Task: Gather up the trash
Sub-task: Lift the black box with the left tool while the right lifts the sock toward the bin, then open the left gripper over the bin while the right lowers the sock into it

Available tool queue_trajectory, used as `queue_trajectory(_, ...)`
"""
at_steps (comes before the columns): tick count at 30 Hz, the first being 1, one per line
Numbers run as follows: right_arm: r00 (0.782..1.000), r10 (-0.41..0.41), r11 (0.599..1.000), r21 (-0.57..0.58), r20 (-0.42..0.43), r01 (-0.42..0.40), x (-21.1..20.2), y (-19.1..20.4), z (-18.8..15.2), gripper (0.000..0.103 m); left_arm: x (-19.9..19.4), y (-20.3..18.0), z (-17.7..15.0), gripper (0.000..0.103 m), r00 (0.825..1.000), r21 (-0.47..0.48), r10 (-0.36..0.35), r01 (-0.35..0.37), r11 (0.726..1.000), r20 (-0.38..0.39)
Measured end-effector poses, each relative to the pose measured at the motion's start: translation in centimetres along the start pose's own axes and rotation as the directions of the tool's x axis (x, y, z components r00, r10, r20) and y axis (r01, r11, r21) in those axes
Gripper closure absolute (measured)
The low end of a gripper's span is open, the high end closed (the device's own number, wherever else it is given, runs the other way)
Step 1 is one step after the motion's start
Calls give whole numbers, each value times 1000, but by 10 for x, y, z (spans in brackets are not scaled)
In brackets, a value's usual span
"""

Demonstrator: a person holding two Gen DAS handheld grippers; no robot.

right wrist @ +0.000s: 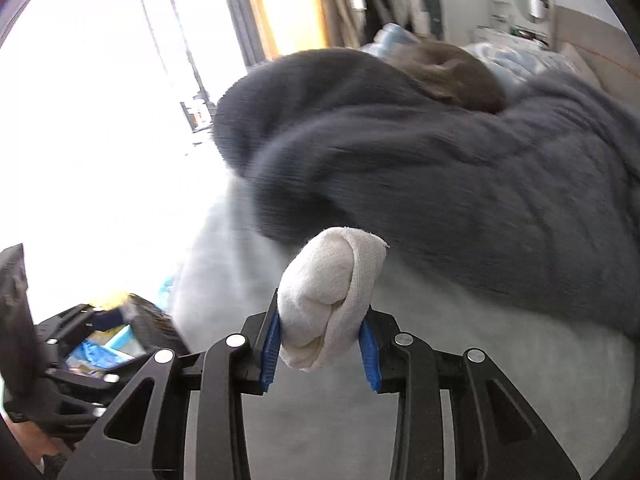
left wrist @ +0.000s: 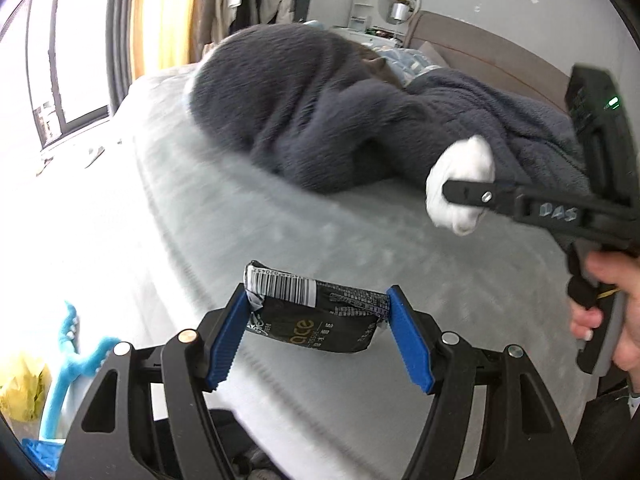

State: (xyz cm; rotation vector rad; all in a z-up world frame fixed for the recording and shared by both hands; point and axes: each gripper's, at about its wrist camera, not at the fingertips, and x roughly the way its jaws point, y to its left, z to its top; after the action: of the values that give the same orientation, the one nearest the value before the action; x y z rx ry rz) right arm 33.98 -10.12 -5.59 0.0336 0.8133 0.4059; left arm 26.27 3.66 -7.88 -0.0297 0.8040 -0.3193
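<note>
A black snack wrapper (left wrist: 320,320) with a white barcode strip hangs between the blue pads of my left gripper (left wrist: 318,300), which is shut on it just above the bed's near edge. My right gripper (right wrist: 322,312) is shut on a white crumpled wad (right wrist: 332,280), cloth or tissue, lifted clear of the sheet. In the left wrist view that same white wad (left wrist: 460,184) shows at the right, at the tip of the right gripper (left wrist: 472,196), with a person's hand (left wrist: 608,320) on the handle.
A grey bed sheet (left wrist: 280,240) runs under both grippers. A heaped dark grey fleece blanket (left wrist: 320,112) lies behind them. A blue toy (left wrist: 76,352) and something yellow (left wrist: 20,392) are on the floor at the left, below a bright window (left wrist: 72,60).
</note>
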Motion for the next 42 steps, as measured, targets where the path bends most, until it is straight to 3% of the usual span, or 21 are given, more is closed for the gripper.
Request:
queue_trajectory(11,992,126,987,-104,-6,-125,13,84,4,68,-24,51,-29,32,996,-40,57,-60,997,-73)
queue_trajectory(17,983,176,971,-154,-49,-181,27,126,-4,68,-27,79,-60,32,980,-13,122,-126,992,-160)
queue_trajectory(26,963,225,926,-276,-149,-259,45,200,-36,68,-19,110,-120,32,938,-2,123,-130,992,-324)
queue_trajectory(35,934,241,903,-293,-263,-315,71,230,-59,68,-8,129,-177,27,860,-21,79,-103,994,-504)
queue_trajectory(38,925,241,899,-293,-295,-327,78,239,-70,68,-16,132,-180,16,864,-5,95,-112,994,-495)
queue_trajectory(42,918,224,898,-297,-328,-325,90,244,-77,68,-29,140,-173,15,879,-34,93,-123,992,-467)
